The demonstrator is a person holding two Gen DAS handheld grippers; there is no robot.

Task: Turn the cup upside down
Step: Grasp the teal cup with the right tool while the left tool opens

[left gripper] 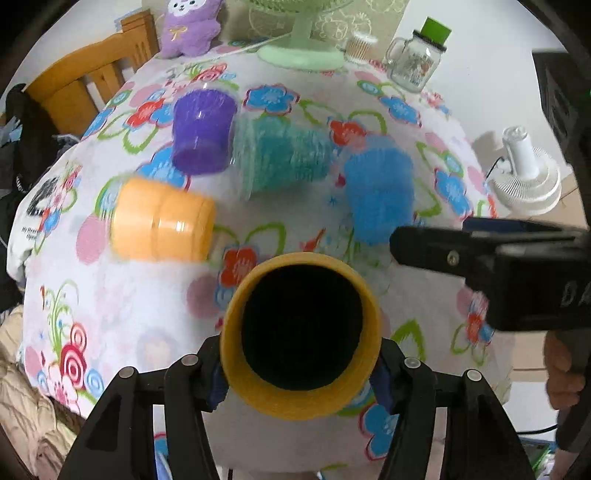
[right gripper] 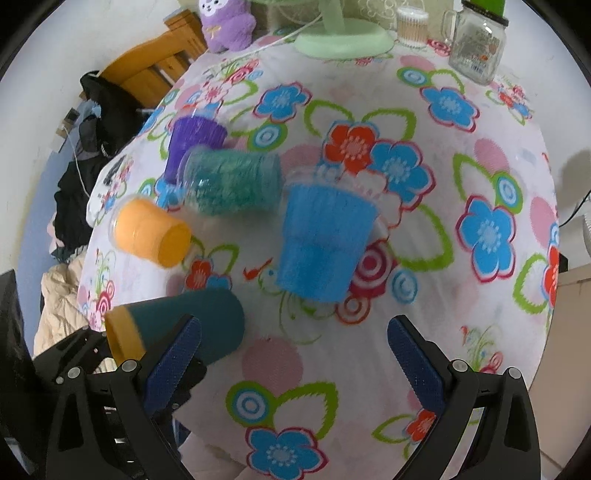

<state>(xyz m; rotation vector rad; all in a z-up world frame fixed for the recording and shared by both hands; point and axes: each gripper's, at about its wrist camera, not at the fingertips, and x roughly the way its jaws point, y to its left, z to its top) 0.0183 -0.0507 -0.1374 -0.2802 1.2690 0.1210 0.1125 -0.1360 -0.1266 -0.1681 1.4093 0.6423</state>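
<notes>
My left gripper (left gripper: 301,373) is shut on a dark teal cup with a yellow rim (left gripper: 301,343), held above the table with its dark mouth facing the camera. In the right wrist view the same cup (right gripper: 184,325) hangs tilted at the lower left. My right gripper (right gripper: 293,339) is open and empty above the floral tablecloth, just below an upside-down blue cup (right gripper: 321,240). The right gripper (left gripper: 480,254) also shows at the right of the left wrist view.
On the flowered tablecloth (right gripper: 424,155) a purple cup (left gripper: 203,133) stands upside down; a green cup (left gripper: 284,158) and an orange cup (left gripper: 162,221) lie tilted. At the back are a purple plush toy (left gripper: 192,26), a green fan base (left gripper: 301,53) and a glass jar (left gripper: 413,62).
</notes>
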